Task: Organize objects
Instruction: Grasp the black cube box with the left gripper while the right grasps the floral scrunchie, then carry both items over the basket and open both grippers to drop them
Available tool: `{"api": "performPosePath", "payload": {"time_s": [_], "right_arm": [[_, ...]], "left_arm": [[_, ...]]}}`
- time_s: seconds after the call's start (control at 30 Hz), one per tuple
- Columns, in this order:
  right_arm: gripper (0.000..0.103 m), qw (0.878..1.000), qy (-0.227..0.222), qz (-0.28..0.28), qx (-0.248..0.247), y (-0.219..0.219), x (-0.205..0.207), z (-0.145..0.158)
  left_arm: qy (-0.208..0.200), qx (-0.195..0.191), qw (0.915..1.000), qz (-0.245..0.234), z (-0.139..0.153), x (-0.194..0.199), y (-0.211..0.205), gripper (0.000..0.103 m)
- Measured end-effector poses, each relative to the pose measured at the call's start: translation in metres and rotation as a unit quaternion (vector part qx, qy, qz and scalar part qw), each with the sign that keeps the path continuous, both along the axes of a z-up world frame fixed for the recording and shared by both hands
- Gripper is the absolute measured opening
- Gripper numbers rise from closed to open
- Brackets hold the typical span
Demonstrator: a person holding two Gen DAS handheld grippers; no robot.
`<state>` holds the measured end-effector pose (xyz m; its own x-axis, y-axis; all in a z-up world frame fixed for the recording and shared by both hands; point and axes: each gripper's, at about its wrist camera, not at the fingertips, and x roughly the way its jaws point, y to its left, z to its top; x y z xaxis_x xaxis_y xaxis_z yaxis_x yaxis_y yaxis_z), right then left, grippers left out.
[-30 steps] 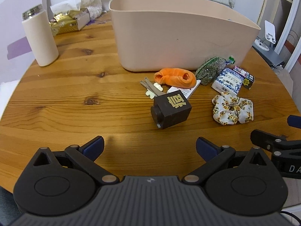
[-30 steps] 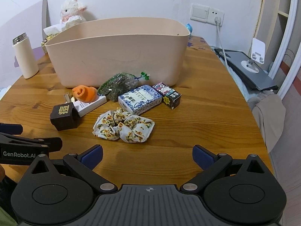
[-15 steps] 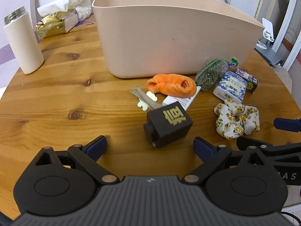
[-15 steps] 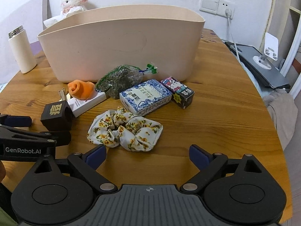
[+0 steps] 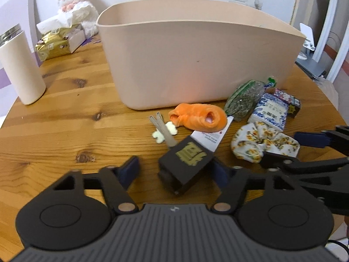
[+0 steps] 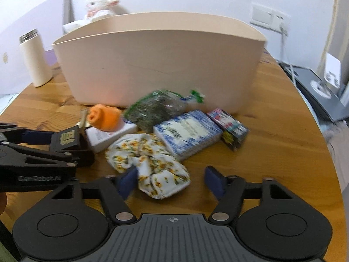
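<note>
Dark box [image 5: 186, 166] with a gold character on top sits on the wooden table [image 5: 65, 120], between the spread fingers of the left gripper [image 5: 176, 172] — right pad looks to be touching its side, left pad well clear, so released, nothing clenched yet. Step in hand, as I judge it: grab this box. Do it well by centring it between the pads before closing; it lies skewed to the fingers and one corner overlaps the white card [image 5: 209, 135], so a lopsided squeeze could twist it or drag the card and the keys [image 5: 162, 128] just behind.

Right gripper [image 6: 171, 180] is also released, fingers straddling the near end of the floral scrunchie [image 6: 150, 161], left pad against the fabric.

Beyond: orange roll [image 5: 198, 118], green packet [image 5: 244, 100], blue-white pack [image 5: 269, 113], small printed box [image 5: 288, 100], all just in front of the beige bin [image 5: 196, 61].

Bin inside is hidden from both views — contents cannot be told. Thermos [image 5: 20, 69] stands well apart at left.
</note>
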<state>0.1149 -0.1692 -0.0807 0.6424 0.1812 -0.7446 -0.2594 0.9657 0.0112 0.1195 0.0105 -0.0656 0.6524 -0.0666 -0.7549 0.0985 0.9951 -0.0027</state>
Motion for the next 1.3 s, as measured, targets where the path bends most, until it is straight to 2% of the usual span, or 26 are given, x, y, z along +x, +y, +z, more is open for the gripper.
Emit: {"api": "performPosePath", "payload": {"time_s": [0.03, 0.07, 0.13, 0.2, 0.3, 0.47, 0.87, 1.13, 1.3], "right_arm": [[0.045, 1.0, -0.002, 0.006, 0.001, 0.003, 0.0, 0.0], [0.041, 1.0, -0.004, 0.01, 0.003, 0.005, -0.001, 0.001], [0.029, 1.0, -0.006, 0.015, 0.003, 0.007, -0.002, 0.001], [0.021, 1.0, -0.004, 0.014, 0.01, 0.006, -0.004, 0.001], [0.015, 1.0, 0.001, 0.01, 0.024, 0.0, -0.007, 0.002], [0.014, 0.999, -0.021, 0.006, 0.029, -0.005, -0.02, 0.014], [0.014, 0.992, -0.12, -0.028, 0.014, -0.026, -0.029, 0.068], [0.014, 0.984, -0.172, -0.051, 0.014, -0.04, -0.004, 0.099], [0.014, 0.983, -0.174, -0.061, 0.013, -0.041, 0.021, 0.103]], "left_arm": [[-0.002, -0.001, 1.0, -0.003, 0.001, -0.001, 0.0, 0.057], [-0.003, -0.002, 1.0, -0.005, 0.001, -0.001, 0.0, 0.05], [-0.001, -0.003, 1.0, -0.009, 0.002, -0.003, 0.001, 0.05], [0.001, -0.007, 0.9999, -0.008, 0.002, -0.005, 0.002, 0.05], [0.008, -0.017, 0.9998, -0.006, 0.004, -0.008, 0.005, 0.05], [-0.011, -0.018, 0.9998, 0.002, 0.018, -0.02, 0.01, 0.05], [-0.092, -0.008, 0.9947, 0.045, 0.076, -0.025, 0.041, 0.05], [-0.142, -0.002, 0.989, 0.042, 0.113, 0.006, 0.035, 0.05], [-0.122, -0.006, 0.9916, 0.044, 0.107, 0.049, 0.026, 0.05]]}}
